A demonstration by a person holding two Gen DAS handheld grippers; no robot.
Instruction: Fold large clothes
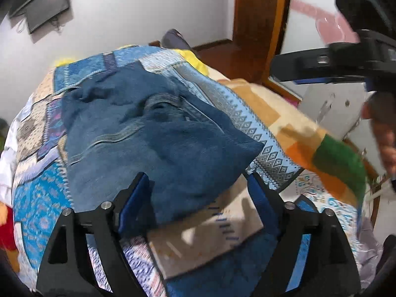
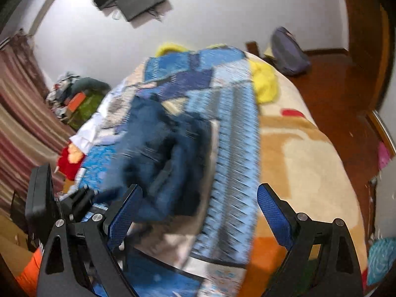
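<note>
Tongs (image 1: 198, 193) (image 2: 198, 208) both wide apart, holding nothing

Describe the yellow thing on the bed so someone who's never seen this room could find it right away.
Start at the bed with its beige and orange blanket, and follow the blue patterned quilt to its far end, toward the white wall. The yellow cloth lies bunched there beside the quilt's edge. It is the only plain bright yellow thing on the bed.

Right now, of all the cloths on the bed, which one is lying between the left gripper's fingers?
The dark blue jeans: plain denim with stitched seams, reaching between the open left gripper. The patterned light-blue spread and orange blanket lie beneath.
</note>
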